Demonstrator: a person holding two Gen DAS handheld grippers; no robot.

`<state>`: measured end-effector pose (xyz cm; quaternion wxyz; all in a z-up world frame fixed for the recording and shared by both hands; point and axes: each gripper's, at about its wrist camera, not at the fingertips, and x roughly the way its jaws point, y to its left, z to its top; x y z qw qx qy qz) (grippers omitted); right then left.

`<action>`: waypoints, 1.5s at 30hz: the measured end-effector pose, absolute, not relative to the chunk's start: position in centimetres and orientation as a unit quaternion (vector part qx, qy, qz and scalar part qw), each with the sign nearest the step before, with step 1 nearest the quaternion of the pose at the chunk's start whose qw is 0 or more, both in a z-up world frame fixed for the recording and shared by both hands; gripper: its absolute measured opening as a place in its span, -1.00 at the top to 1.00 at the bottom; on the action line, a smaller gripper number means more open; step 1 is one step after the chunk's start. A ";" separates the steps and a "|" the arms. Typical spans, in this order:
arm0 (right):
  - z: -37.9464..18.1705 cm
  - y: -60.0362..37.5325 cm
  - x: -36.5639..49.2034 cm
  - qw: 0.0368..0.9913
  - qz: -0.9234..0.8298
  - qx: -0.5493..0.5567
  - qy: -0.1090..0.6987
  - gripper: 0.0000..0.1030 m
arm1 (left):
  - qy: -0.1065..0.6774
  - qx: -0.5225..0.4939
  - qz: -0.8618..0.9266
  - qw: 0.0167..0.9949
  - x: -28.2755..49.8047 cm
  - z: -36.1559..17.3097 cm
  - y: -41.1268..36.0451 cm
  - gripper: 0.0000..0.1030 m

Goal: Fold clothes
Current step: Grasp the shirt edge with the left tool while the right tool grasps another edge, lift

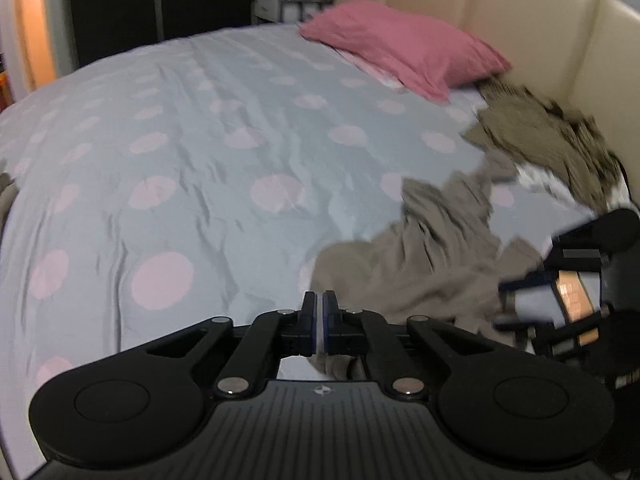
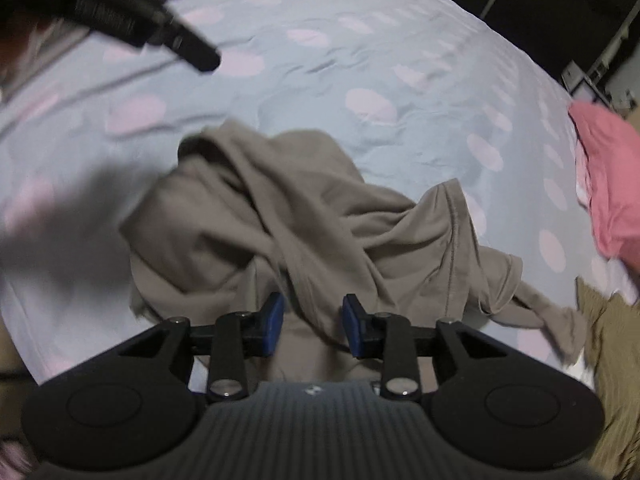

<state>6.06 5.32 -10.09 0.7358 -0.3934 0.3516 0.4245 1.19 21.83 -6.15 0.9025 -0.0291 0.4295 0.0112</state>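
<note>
Pale blue bedding with large pink dots point(image 1: 208, 128) covers a wide bed and fills most of both views, its cloth lightly creased. Behind it curves a cream padded headboard point(image 1: 520, 12), and dark furniture stands along the far wall. Against the headboard lies a rose-pink pillow point(image 1: 404, 48). Near the pillow, by the headboard, sits a heap of olive-brown ribbed clothing point(image 1: 552, 140), blurred in the left wrist view. Nearer the cameras, on the bedding, lies the crumpled grey-brown soft garment point(image 2: 304, 216), bunched in twisted folds with one stitched hem turned up on its right side.

Over the garment's near edge, the right gripper point(image 2: 312, 324) has its blue-padded jaws partly apart, straddling a raised fold that does not appear to be pressed by either pad. The left gripper point(image 1: 319, 324) has its jaws closed together at the garment's edge; cloth shows just below the pads, though whether any of it is pinched between them is hard to tell in this blurred view.
</note>
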 end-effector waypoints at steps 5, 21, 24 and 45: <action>-11.5 5.1 6.4 0.729 0.419 -0.422 0.338 0.32 | 0.448 0.001 -0.017 0.894 0.8 -7.7 20.2 0.53; -6.2 4.7 7.9 0.815 0.376 -0.347 0.272 0.90 | 0.381 -0.056 0.049 0.922 0.5 -5.2 22.9 0.97; -3.0 4.8 7.4 0.848 0.365 -0.315 0.221 0.90 | 0.335 -0.076 0.064 0.937 -1.1 -2.2 23.9 0.97; 20.0 1.6 -6.3 0.886 0.416 -0.198 -0.053 0.90 | 0.114 -0.021 0.120 0.986 -15.2 20.1 21.8 0.98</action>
